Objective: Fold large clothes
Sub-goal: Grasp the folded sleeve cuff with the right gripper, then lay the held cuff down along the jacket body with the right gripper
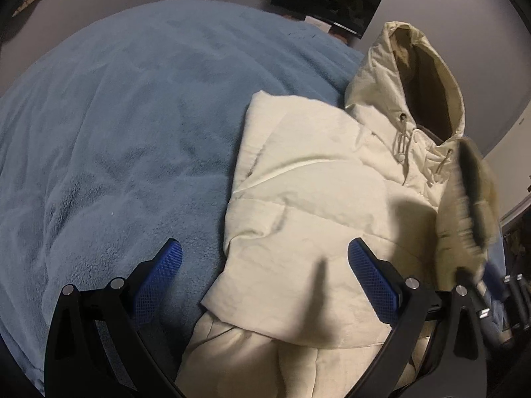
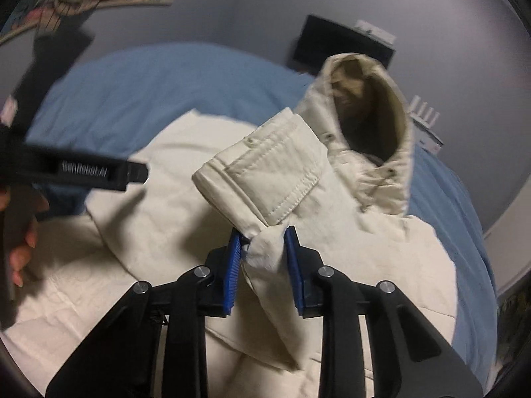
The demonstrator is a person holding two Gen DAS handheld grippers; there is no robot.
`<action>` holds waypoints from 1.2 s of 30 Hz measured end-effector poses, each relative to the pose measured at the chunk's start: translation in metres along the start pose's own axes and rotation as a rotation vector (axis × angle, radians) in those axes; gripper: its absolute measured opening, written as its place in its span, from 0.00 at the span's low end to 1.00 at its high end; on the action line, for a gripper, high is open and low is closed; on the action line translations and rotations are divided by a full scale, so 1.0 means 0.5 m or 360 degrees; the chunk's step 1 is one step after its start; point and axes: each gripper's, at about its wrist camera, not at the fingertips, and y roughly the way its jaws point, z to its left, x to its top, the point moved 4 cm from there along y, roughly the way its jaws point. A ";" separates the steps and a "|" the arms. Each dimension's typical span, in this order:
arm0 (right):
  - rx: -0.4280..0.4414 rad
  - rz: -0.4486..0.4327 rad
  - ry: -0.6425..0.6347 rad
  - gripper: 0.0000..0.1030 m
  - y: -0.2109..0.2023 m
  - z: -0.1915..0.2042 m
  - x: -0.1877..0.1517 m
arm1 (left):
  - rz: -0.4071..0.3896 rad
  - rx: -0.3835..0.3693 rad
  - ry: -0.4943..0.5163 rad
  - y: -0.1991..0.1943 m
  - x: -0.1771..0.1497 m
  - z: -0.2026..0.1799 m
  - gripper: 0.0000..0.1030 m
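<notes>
Cream hooded jacket (image 1: pixel 318 199) lies on blue blanket (image 1: pixel 116 132). Right gripper (image 2: pixel 262 248) pinches its sleeve cuff (image 2: pixel 265 179), lifted above the jacket. Left gripper (image 1: pixel 265 265) spread wide, empty, over the jacket.

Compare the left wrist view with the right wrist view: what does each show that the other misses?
Left wrist only: the open left claw hovering over the folded cream jacket, nothing between its pads. Right wrist only: the right claw pinching the sleeve, cuff raised, and a hand at the frame's left edge. Both: the hood, the blue blanket and a dark box by the wall.
</notes>
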 end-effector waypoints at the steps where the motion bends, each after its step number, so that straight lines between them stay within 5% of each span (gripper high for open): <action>1: -0.0008 -0.0010 0.0015 0.23 -0.009 -0.012 0.001 | -0.0011 -0.0004 0.0010 -0.003 0.001 -0.003 0.94; 9: -0.0093 -0.0032 0.0293 0.23 -0.071 -0.173 -0.021 | -0.0005 0.0012 0.0045 -0.002 -0.002 -0.013 0.93; 14: -0.0139 0.0070 0.0549 0.23 -0.069 -0.281 -0.096 | 0.0006 0.0016 0.0076 0.002 -0.005 -0.020 0.93; 23: 0.0034 0.0327 0.1054 0.23 0.010 -0.382 -0.236 | -0.0002 -0.0193 0.0373 -0.005 -0.028 -0.108 0.93; 26: 0.0111 0.0351 0.1191 0.37 0.021 -0.398 -0.264 | 0.0018 -0.0195 0.0426 0.000 -0.037 -0.120 0.94; 28: 0.0136 0.0325 0.1273 0.56 0.015 -0.415 -0.273 | 0.0035 -0.0203 0.0421 0.006 -0.039 -0.119 0.93; 31: 0.0251 0.0202 0.1492 0.57 -0.003 -0.457 -0.289 | 0.0064 -0.0192 0.0411 0.017 -0.042 -0.119 0.93; 36: 0.0317 0.0240 0.1679 0.56 0.022 -0.482 -0.327 | 0.0080 -0.0182 0.0429 0.024 -0.046 -0.122 0.93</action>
